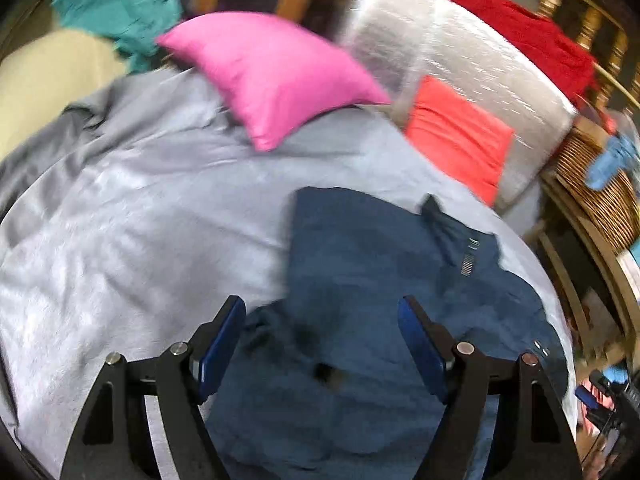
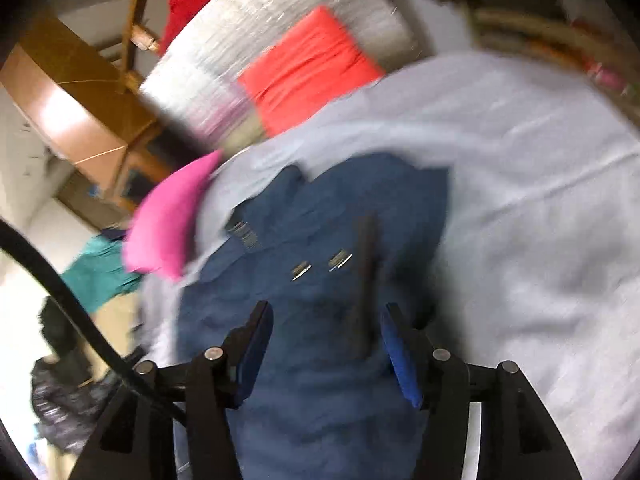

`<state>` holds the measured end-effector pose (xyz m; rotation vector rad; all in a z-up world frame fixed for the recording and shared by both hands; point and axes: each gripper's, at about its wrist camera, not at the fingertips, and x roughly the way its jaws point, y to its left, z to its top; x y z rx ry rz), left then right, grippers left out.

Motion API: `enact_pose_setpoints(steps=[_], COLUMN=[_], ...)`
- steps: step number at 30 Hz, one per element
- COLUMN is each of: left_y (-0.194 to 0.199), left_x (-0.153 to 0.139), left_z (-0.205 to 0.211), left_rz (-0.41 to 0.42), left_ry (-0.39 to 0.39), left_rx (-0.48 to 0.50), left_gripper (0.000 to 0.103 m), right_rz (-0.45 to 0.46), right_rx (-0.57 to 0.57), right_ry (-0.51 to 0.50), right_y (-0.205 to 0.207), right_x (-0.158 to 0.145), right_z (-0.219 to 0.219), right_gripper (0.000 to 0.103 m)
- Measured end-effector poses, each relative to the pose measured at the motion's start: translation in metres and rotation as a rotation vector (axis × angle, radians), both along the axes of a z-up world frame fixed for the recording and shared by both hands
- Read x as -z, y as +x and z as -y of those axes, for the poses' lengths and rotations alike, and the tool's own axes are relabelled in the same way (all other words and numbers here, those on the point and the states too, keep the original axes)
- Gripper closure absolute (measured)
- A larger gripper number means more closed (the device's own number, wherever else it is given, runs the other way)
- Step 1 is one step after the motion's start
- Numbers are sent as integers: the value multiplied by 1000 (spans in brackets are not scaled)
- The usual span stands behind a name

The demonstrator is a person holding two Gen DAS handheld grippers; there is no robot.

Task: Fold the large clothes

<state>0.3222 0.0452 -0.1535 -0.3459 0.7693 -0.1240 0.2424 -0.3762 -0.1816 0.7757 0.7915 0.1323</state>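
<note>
Rumpled navy garment (image 1: 360, 280), smooth grey bedsheet (image 1: 140, 200), both tools gaping

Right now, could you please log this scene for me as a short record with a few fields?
surface: grey bedsheet
garment: dark blue garment, lying spread on the sheet, rumpled
left gripper: open, above the garment, holding nothing
right gripper: open, above the garment, holding nothing
pillows: pink pillow; coral pillow against a silver-grey cushion
other: teal cloth, red cloth
image quality: motion-blurred
</note>
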Motion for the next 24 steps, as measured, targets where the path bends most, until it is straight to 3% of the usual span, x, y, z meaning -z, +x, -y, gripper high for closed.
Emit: enact_pose_setpoints(steps=[4, 7, 10, 18, 19, 21, 24], left_y=[6, 11, 13, 18, 18, 18, 17], left_x=[11, 25, 42, 48, 47, 45, 43], left_z=[26, 42, 47, 34, 32, 28, 17], left_rz=[-80, -162, -251, -270, -265, -249, -234], left_ry=[-71, -116, -150, -294, -298, -266, -218], left_rx=[111, 148, 137, 79, 76, 56, 3], left_gripper=[24, 24, 24, 19, 19, 19, 19], right_rz=[-145, -257, -221, -135, -135, -154, -155], right_rx=[-112, -83, 8, 169, 178, 193, 188], right_ry=[128, 165, 275, 419, 414, 371, 313], right_y=[8, 18, 20, 35, 39, 47, 48], right_x=[30, 56, 66, 87, 90, 92, 88], right_z=[-27, -34, -21, -3, -2, -1, -1], right_gripper=[44, 44, 44, 44, 48, 69, 75])
